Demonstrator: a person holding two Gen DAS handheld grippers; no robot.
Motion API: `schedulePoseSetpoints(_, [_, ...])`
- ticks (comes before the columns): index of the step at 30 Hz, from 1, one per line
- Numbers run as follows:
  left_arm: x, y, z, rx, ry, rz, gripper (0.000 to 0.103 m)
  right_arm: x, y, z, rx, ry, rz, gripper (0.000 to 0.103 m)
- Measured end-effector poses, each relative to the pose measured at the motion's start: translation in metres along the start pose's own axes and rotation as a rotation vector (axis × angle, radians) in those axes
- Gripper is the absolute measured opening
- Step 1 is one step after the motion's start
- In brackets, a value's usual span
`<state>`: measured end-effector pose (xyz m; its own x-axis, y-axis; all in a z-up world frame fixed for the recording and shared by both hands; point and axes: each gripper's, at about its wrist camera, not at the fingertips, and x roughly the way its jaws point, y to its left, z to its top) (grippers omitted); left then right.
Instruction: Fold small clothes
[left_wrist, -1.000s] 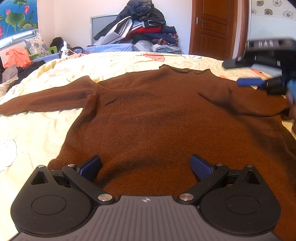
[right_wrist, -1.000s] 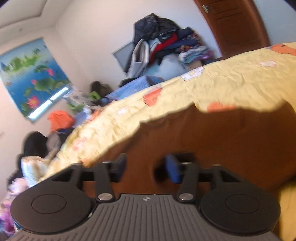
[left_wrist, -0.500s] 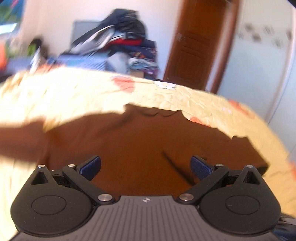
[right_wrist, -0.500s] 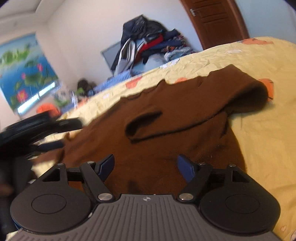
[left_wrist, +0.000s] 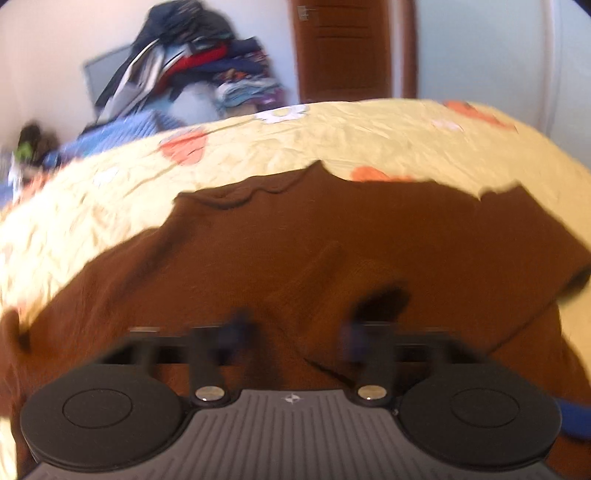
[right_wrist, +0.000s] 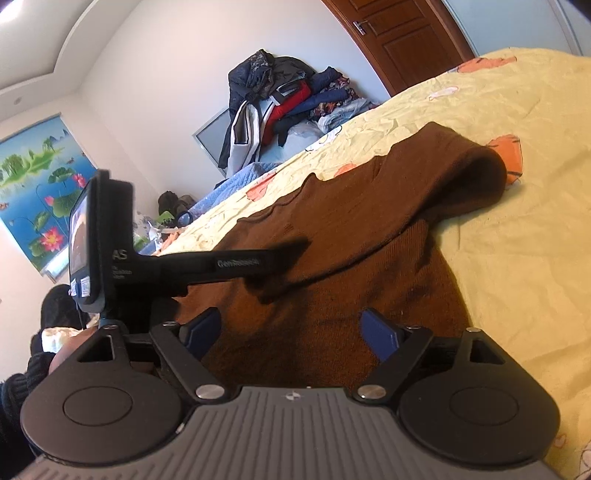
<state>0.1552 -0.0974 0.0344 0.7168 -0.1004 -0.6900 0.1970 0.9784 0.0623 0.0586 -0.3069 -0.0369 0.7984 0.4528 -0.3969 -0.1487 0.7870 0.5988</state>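
Observation:
A brown knit sweater (left_wrist: 295, 258) lies on the yellow bedspread (left_wrist: 369, 133). Its right sleeve (right_wrist: 436, 184) is folded in across the chest, with the cuff opening (left_wrist: 388, 295) lying just ahead of my left gripper. My left gripper (left_wrist: 295, 336) hovers low over the sweater; its blurred fingers stand partly closed with a gap and hold nothing. It also shows in the right wrist view (right_wrist: 280, 258), reaching over the sweater from the left. My right gripper (right_wrist: 291, 328) is open and empty above the sweater's lower part.
A pile of clothes (right_wrist: 288, 96) is stacked against the far wall beside a wooden door (left_wrist: 343, 48). Bare yellow bedspread (right_wrist: 517, 258) lies right of the sweater. A blue quilt (right_wrist: 236, 181) lies at the bed's far edge.
The right gripper let go of the sleeve, which now lies folded across the chest, and opened wide. The left gripper swung right over the sweater's middle and its fingers narrowed.

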Motion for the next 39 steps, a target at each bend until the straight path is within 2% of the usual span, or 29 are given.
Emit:
schedulePoseSetpoints(1, [-0.002, 0.006, 0.001, -0.041, -0.01, -0.008, 0.023, 0.0, -0.001, 0.001, 0.004, 0.001, 0.005, 0.087])
schedulePoseSetpoints(2, [-0.006, 0.013, 0.001, -0.072, -0.031, 0.004, 0.014, 0.001, -0.001, 0.001, 0.005, 0.001, 0.008, 0.087])
schedulePoseSetpoints(3, [-0.008, 0.019, 0.002, -0.093, -0.056, 0.023, 0.011, 0.001, -0.001, 0.0, 0.004, 0.002, 0.01, 0.088])
schedulePoseSetpoints(7, [-0.039, 0.058, 0.0, -0.258, -0.195, 0.089, 0.009, 0.003, 0.001, 0.0, -0.009, 0.007, 0.008, 0.089])
schedulePoseSetpoints(9, [-0.048, 0.081, -0.006, -0.323, -0.234, 0.151, 0.008, 0.005, 0.001, 0.001, -0.01, 0.008, 0.009, 0.09])
schedulePoseSetpoints(11, [-0.045, 0.102, -0.016, -0.375, -0.218, 0.191, 0.007, 0.006, 0.001, 0.001, -0.012, 0.01, 0.012, 0.092])
schedulePoseSetpoints(13, [-0.032, 0.12, -0.029, -0.401, -0.155, 0.241, 0.004, 0.008, 0.001, 0.001, -0.019, 0.014, 0.016, 0.094])
schedulePoseSetpoints(15, [-0.025, 0.134, -0.043, -0.414, -0.12, 0.304, 0.003, 0.009, 0.002, 0.002, -0.03, 0.018, 0.016, 0.095])
schedulePoseSetpoints(16, [-0.024, 0.141, -0.049, -0.438, -0.106, 0.312, 0.003, 0.01, 0.003, 0.001, -0.035, 0.019, 0.014, 0.096])
schedulePoseSetpoints(17, [-0.026, 0.149, -0.054, -0.47, -0.09, 0.298, 0.003, 0.01, 0.004, 0.001, -0.039, 0.02, 0.013, 0.096])
schedulePoseSetpoints(19, [-0.032, 0.157, -0.055, -0.529, -0.07, 0.216, 0.003, 0.011, 0.004, 0.001, -0.044, 0.021, 0.013, 0.097])
schedulePoseSetpoints(20, [-0.034, 0.159, -0.054, -0.573, -0.063, 0.153, 0.004, 0.012, 0.005, 0.001, -0.046, 0.023, 0.014, 0.098])
schedulePoseSetpoints(22, [-0.036, 0.164, -0.056, -0.711, -0.041, -0.055, 0.006, 0.013, 0.005, 0.001, -0.05, 0.025, 0.015, 0.099])
schedulePoseSetpoints(23, [-0.036, 0.165, -0.058, -0.777, -0.022, -0.14, 0.01, 0.013, 0.005, 0.0, -0.053, 0.026, 0.016, 0.1])
schedulePoseSetpoints(25, [-0.035, 0.161, -0.062, -0.871, -0.012, -0.231, 0.027, 0.014, 0.006, 0.001, -0.059, 0.027, 0.014, 0.101])
schedulePoseSetpoints(27, [-0.031, 0.165, -0.068, -0.953, 0.002, -0.29, 0.078, 0.014, 0.006, 0.0, -0.063, 0.028, 0.012, 0.101])
schedulePoseSetpoints(29, [-0.024, 0.169, -0.073, -1.012, -0.007, -0.317, 0.08, 0.014, 0.006, 0.0, -0.063, 0.028, 0.013, 0.101])
schedulePoseSetpoints(33, [-0.018, 0.164, -0.06, -0.953, -0.008, -0.276, 0.079, 0.014, 0.006, 0.0, -0.063, 0.03, 0.017, 0.102])
schedulePoseSetpoints(35, [-0.014, 0.16, -0.051, -0.911, -0.009, -0.236, 0.078, 0.014, 0.006, 0.0, -0.063, 0.029, 0.017, 0.102])
schedulePoseSetpoints(36, [-0.012, 0.157, -0.048, -0.894, -0.013, -0.218, 0.069, 0.014, 0.006, 0.0, -0.062, 0.029, 0.018, 0.102])
schedulePoseSetpoints(37, [-0.009, 0.156, -0.045, -0.872, -0.01, -0.201, 0.053, 0.014, 0.006, 0.0, -0.063, 0.029, 0.017, 0.102])
schedulePoseSetpoints(38, [-0.004, 0.153, -0.041, -0.84, 0.016, -0.189, 0.005, 0.014, 0.006, 0.0, -0.063, 0.03, 0.017, 0.102])
schedulePoseSetpoints(39, [0.002, 0.151, -0.038, -0.814, 0.054, -0.166, 0.005, 0.014, 0.006, 0.0, -0.063, 0.03, 0.018, 0.102])
